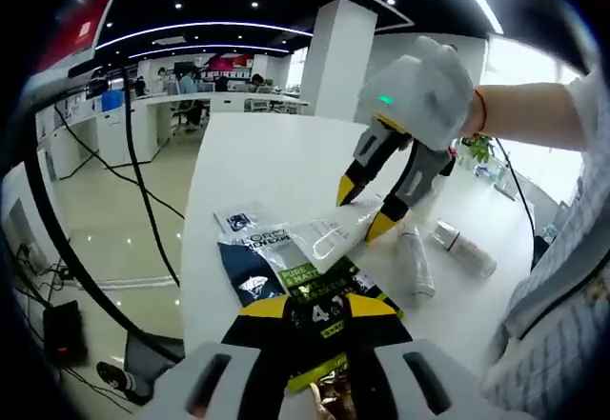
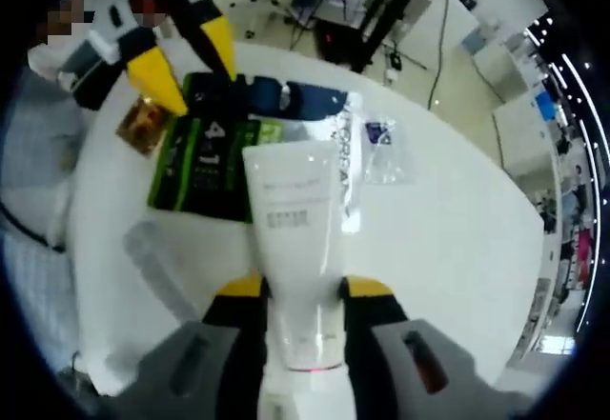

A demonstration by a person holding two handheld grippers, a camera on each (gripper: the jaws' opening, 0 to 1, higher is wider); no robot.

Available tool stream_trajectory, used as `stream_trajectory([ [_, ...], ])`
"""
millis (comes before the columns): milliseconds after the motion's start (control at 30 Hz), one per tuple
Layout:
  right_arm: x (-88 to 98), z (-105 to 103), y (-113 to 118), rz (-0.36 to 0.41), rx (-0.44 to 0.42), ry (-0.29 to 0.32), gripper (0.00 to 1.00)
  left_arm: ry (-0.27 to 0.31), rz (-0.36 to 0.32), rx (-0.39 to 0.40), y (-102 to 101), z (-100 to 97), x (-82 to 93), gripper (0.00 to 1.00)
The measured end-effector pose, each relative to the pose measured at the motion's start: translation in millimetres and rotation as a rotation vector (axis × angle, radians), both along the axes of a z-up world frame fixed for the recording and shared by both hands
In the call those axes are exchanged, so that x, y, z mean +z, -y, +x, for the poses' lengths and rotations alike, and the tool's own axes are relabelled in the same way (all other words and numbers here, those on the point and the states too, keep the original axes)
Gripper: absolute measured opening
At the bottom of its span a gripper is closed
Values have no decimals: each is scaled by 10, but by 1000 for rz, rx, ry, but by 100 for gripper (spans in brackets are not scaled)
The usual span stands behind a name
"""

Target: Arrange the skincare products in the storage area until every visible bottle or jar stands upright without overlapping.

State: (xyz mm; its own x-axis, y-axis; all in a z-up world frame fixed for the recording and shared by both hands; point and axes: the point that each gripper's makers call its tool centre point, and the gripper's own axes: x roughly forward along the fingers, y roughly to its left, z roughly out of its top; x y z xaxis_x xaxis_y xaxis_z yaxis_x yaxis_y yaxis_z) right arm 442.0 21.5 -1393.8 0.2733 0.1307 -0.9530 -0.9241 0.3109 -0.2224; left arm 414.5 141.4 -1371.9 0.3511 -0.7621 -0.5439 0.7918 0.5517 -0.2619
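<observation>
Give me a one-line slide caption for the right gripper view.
Right gripper clamps a white squeeze tube above a round white table, beside a green-and-black skincare pack.

Left gripper (image 1: 315,317): jaws clamp green-black box (image 1: 329,296).
Right gripper (image 1: 364,210): grips white tube (image 1: 334,231).
Table (image 1: 257,153): two clear bottles (image 1: 416,260) lying flat.

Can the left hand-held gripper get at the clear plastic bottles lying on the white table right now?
Probably not: the left hand-held gripper is shut on a green-and-black sachet pack, so it would have to let go first. The clear plastic bottles lie unobstructed on the white table.
</observation>
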Motion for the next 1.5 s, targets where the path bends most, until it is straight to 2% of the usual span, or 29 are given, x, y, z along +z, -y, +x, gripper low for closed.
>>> stream_trajectory([
  [100,63,-13,-29,12,-1,58,28,-6,-13,3,2,2,-4,22],
  [133,76,-20,-39,18,-4,69,28,-19,-36,9,16,4,9,23],
  [233,144,-62,-127,82,-24,122,28,-52,-84,17,63,7,46,24],
  [400,216,-121,-178,104,-13,223,28,-64,-125,17,132,17,112,24],
  [533,277,-191,-220,159,-54,290,28,-75,-150,20,187,34,154,24],
  [733,326,-222,-218,164,-82,392,28,-100,-192,11,283,14,230,22],
  [1233,450,-283,-276,186,-160,568,28,-151,-232,-25,530,-105,283,23],
  [1500,577,-274,-310,255,-216,625,28,-181,-281,-26,751,-139,320,23],
])
